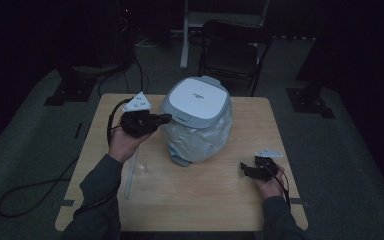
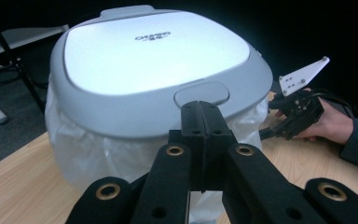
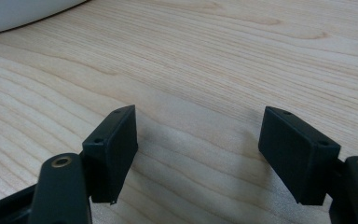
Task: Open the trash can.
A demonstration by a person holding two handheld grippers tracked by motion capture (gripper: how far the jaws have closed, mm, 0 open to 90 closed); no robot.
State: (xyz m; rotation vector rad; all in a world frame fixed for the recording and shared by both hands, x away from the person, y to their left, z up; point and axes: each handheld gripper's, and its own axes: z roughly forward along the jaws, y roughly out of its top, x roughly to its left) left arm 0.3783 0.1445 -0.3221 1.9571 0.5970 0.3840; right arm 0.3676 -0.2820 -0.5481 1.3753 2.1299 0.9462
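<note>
High view: light wooden bench [image 1: 215, 195] with rounded corners on a grey carpeted floor [image 1: 30, 145], in a dim room with black surroundings. Dark folding chair [image 1: 232, 52] behind the far edge, a pale upright post [image 1: 185, 35] beside it, black floor plates [image 1: 65, 92] at either side, a cable [image 1: 25, 192] looping over the carpet at left. Grey-and-white lidded bin [image 1: 196, 117] with a white plastic liner, standing mid-bench toward the far edge. Left tongs [image 1: 162, 119] raised off the wood, tips close against the bin's left side at lid height. Right tongs [image 1: 244, 167] low over the bench near the right edge, well apart from the bin. Clear plastic item [image 1: 135, 172] lying on the wood below the left hand; too faint to identify.

Left gripper view: left tongs [image 2: 205, 121] pressed together with nothing between, tips just before the lid's front tab [image 2: 201, 93]. Lid flat and closed, liner bulging beneath the rim. Far right, the other hand resting on the wood.

Right gripper view: right tongs [image 3: 198, 140] standing wide apart, empty, over bare pale wood grain; a white curved edge of the bin at top left.
</note>
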